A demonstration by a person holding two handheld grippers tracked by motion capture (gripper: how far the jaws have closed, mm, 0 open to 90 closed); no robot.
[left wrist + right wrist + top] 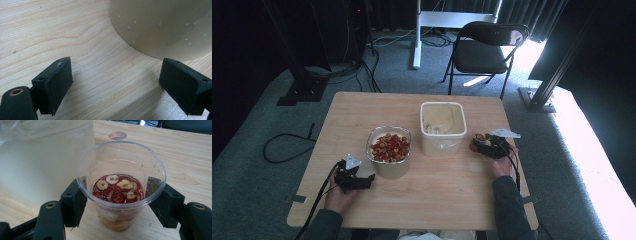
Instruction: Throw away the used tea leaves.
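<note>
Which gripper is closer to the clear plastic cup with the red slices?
Right. The right gripper has the clear plastic cup between its jaws beside the white tub; the left gripper sits across the table by the bowl.

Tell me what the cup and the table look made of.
Cup: clear, glossy plastic by the look; the red slices inside show through its thin wall. Table: pale wood or wood-look board, matt, with visible grain lines.
</note>
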